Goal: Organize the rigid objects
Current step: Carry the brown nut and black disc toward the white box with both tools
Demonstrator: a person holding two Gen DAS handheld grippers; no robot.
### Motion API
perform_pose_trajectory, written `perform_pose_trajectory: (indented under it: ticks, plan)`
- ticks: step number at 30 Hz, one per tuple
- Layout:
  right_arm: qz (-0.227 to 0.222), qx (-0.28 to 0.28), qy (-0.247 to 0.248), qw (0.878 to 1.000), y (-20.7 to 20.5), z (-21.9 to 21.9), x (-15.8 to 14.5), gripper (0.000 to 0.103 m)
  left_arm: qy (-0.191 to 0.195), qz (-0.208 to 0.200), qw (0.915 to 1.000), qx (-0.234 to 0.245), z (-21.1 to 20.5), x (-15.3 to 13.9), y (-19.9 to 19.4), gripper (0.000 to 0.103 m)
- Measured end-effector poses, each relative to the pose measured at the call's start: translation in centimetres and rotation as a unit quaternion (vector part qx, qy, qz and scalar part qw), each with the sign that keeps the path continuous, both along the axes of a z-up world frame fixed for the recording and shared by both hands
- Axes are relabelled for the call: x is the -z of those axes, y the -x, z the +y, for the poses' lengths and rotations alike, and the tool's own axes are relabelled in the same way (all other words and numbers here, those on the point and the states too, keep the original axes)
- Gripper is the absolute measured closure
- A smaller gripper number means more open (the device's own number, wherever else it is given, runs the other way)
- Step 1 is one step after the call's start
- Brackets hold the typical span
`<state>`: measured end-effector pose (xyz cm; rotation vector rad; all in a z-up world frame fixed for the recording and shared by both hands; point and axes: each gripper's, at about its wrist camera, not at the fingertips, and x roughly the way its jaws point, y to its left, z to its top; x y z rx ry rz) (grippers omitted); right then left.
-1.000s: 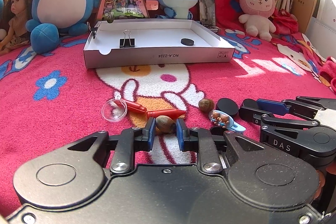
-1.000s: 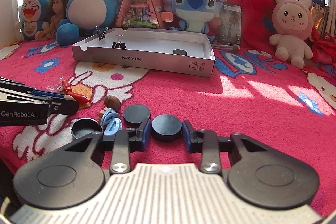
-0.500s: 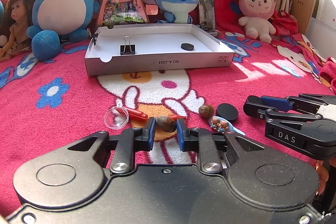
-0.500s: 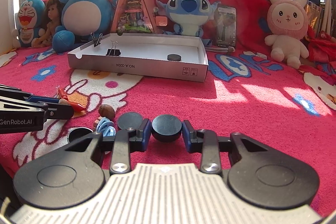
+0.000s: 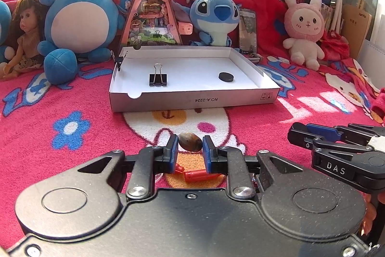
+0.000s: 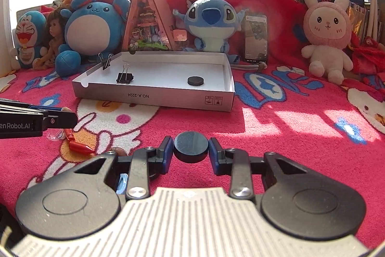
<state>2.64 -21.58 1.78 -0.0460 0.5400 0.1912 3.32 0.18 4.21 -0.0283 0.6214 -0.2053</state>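
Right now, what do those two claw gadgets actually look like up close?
Both are matte black plastic with round discs, silver screws and blue pads on the fingertips. The left claw has an all-black body and shows white "GenRobot.AI" lettering on its side in the right view. The right claw has a ribbed light-grey body and "DAS" on its side. No cables or sleeves show.

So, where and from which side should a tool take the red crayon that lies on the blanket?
Grip the red crayon across its round body near the middle, coming from above with the fingers either side of its long axis. It lies flat on the blanket; the tapered tip would slip.
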Motion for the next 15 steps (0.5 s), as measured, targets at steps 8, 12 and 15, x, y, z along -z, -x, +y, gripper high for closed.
perform_pose_trajectory:
  ticks: [8,12,15]
  plan:
    - [-0.003,-0.003,-0.011,1.0,-1.5,0.3,-1.0,0.065,0.004,-0.004,1.0,-0.005,0.4,-0.9,-2.1,0.083]
    - [0.0,-0.003,-0.022,1.0,-2.6,0.3,-1.4,0.065,0.007,-0.001,0.9999,-0.008,0.7,-1.1,-3.0,0.082]
    - [-0.003,-0.001,-0.022,1.0,-3.3,0.4,-1.7,0.065,0.018,0.004,0.9997,-0.013,1.2,-1.3,-4.0,0.083]
